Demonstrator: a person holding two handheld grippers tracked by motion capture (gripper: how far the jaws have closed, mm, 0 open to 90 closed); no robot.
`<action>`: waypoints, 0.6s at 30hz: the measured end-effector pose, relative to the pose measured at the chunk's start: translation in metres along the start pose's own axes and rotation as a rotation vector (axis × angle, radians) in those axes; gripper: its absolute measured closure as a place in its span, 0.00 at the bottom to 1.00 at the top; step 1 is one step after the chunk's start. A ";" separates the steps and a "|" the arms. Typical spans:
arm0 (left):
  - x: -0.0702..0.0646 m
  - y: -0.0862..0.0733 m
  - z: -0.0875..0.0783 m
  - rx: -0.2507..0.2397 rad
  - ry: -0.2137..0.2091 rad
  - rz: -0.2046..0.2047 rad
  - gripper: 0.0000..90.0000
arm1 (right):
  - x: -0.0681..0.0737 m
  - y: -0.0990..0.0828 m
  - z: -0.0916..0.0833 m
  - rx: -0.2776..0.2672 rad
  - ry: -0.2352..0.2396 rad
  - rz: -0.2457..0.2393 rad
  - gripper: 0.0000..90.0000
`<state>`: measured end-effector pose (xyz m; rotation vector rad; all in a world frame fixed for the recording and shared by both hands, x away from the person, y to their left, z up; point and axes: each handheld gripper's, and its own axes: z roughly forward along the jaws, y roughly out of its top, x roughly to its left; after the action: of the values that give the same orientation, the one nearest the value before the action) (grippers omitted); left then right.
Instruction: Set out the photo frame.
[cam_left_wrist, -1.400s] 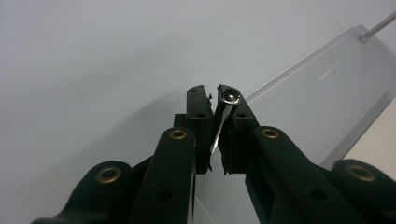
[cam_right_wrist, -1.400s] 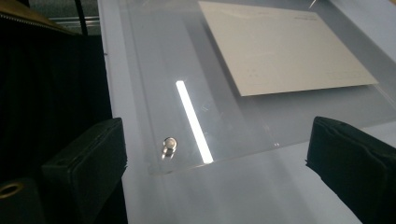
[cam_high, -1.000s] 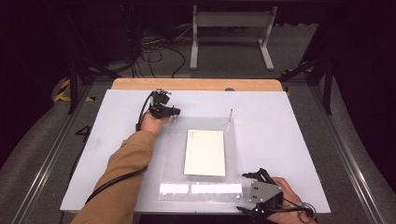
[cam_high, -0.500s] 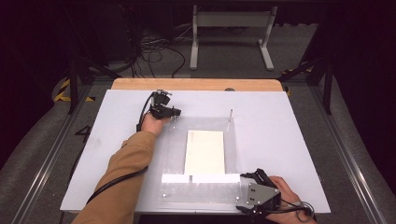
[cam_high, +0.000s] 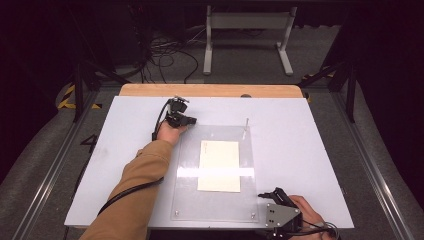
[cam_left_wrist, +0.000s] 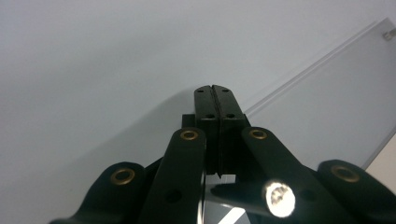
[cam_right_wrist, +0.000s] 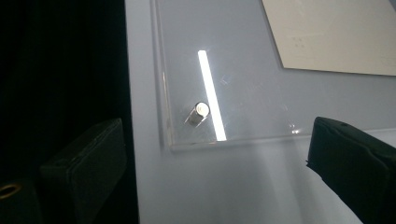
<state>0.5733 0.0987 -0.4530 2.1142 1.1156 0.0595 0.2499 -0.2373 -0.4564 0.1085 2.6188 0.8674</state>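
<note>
The clear plastic sheet (cam_high: 215, 172) lies flat in the middle of the white table (cam_high: 125, 150), with a cream paper (cam_high: 220, 165) under it or on it; I cannot tell which. On the left, my left claw (cam_high: 186, 120) sits at the sheet's far left corner. In the left gripper view its jaws are pressed tight together with nothing between them, and the sheet's edge (cam_left_wrist: 327, 79) runs just beside the tips. My brown sleeve (cam_high: 135, 195) hides part of the table. On the right, my right claw (cam_high: 272, 192) is at the near right corner of the sheet. Its jaws stand wide apart and hold nothing. In the right gripper view a small silver peg (cam_right_wrist: 198, 113) stands in that corner. My right hand is cut off by the bottom edge. Since a moment ago, my right claw sits a little nearer the sheet's corner; my left claw has stayed put.
</note>
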 end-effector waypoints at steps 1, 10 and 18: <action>-0.001 0.000 -0.002 -0.001 0.009 0.025 1.00 | 0.000 0.000 -0.001 -0.001 -0.004 0.003 0.05; 0.001 -0.010 -0.035 -0.045 0.036 0.182 0.73 | -0.005 -0.002 -0.010 -0.052 -0.030 0.051 0.06; 0.002 -0.017 -0.034 -0.097 0.008 0.236 0.94 | -0.007 0.004 -0.006 -0.063 -0.018 0.061 0.06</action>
<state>0.5510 0.1259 -0.4392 2.1492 0.8459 0.2292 0.2544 -0.2390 -0.4474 0.1797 2.5808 0.9639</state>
